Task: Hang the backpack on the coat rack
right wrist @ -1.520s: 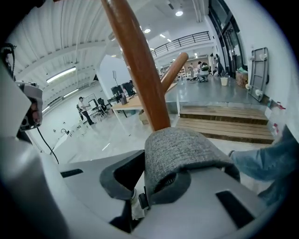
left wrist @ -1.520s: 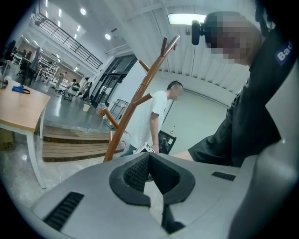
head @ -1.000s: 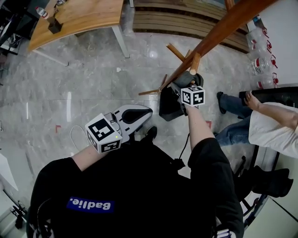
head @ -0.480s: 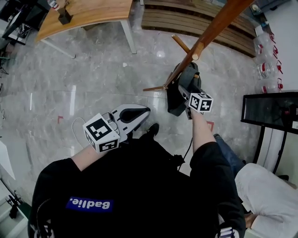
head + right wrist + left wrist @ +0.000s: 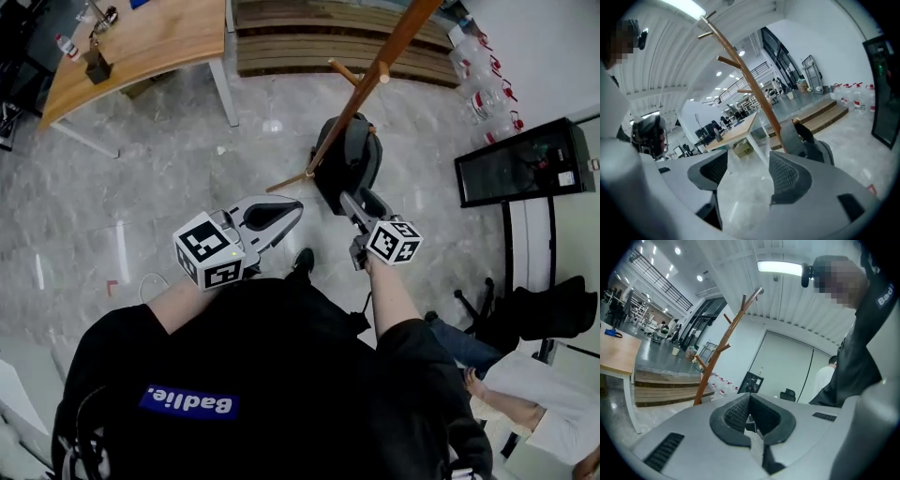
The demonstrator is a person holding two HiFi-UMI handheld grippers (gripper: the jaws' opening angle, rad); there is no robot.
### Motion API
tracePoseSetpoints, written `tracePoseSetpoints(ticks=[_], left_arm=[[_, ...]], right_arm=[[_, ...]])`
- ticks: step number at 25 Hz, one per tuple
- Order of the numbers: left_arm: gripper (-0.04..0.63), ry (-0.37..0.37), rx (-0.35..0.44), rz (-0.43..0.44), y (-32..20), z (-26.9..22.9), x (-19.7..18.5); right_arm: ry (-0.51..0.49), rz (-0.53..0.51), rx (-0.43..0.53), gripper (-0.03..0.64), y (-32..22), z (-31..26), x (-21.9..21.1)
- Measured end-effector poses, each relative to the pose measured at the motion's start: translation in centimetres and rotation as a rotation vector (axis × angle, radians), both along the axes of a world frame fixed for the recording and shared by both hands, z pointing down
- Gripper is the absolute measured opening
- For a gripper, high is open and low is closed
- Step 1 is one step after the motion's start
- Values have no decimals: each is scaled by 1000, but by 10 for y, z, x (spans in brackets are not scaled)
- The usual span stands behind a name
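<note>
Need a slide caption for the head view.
Backpack hangs on the coat rack; right gripper, jaws just opened, holds nothing.

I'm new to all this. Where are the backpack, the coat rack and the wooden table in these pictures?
backpack (image 5: 356,159), head view, on its dark grey body.
coat rack (image 5: 395,47), head view, on the slanting wooden pole.
wooden table (image 5: 141,42), head view, on its bare top.

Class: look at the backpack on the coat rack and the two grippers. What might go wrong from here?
The right gripper, its jaws just opened and empty, sits close to the backpack; pulling away, it may snag a strap. The backpack hangs from one short peg of the coat rack, so the strap may slip off.
</note>
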State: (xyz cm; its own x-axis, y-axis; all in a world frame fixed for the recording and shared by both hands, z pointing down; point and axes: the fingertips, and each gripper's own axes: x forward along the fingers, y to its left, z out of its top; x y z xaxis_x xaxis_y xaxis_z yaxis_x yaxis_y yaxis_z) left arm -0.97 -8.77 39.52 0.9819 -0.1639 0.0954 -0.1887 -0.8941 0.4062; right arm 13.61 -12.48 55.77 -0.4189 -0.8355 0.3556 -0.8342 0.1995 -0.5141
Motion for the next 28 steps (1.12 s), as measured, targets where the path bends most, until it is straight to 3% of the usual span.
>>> tracePoseSetpoints(ticks=[5, 12, 17, 28], left_arm=[[-6, -6, -16, 98, 34, 9, -37], [-6, -17, -36, 170, 83, 11, -56], [-8, -5, -17, 128, 104, -6, -52], [-6, -32, 39, 98, 138, -9, -26]], right_arm=[[-70, 55, 49, 276, 49, -30, -70], [-90, -11, 122, 258, 108, -80, -133], [-97, -91, 253, 123, 141, -137, -143], [-29, -229, 408, 7, 183, -178, -146]])
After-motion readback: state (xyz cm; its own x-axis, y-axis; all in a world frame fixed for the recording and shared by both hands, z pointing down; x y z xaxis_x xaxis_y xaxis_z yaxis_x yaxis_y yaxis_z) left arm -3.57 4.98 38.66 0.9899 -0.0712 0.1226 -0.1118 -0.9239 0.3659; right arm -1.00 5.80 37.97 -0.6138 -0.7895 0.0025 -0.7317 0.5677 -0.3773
